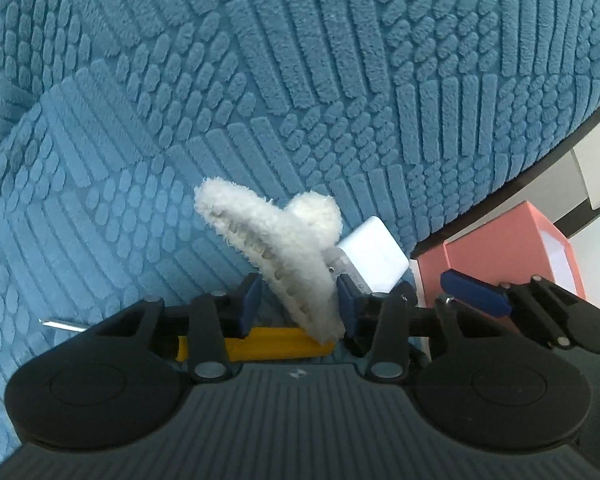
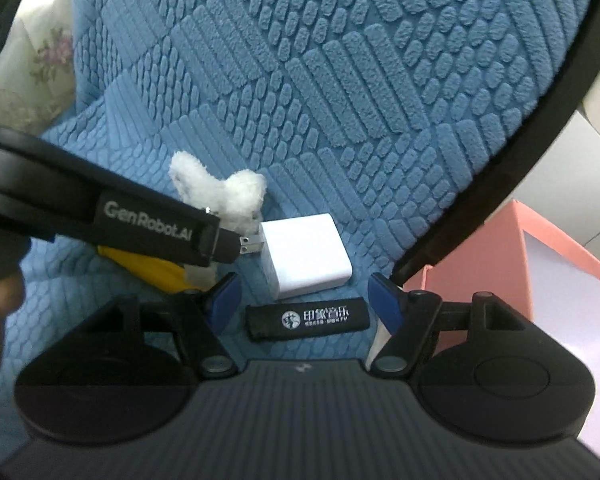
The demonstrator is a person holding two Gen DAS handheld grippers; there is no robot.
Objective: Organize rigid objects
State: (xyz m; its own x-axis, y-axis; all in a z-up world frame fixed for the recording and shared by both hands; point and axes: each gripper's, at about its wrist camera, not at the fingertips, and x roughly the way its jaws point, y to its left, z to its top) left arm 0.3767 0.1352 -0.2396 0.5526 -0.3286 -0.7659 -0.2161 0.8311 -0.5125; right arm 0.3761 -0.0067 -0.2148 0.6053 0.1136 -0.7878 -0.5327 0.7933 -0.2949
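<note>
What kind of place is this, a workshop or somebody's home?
Probably a home, likely a bed or sofa: a plush blue blanket covers the surface, floral fabric lies beside it, and a white charger and fluffy hair claw are household things.

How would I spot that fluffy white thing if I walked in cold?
Find the blue textured blanket. Near its front edge, left of the white charger block, sits the fluffy white hair claw clip, gripped by the left gripper. It alone is furry, with teeth along its edge.

White fluffy clip [image 1: 284,248], blue ribbed blanket [image 1: 340,80], pink box [image 1: 512,248]
</note>
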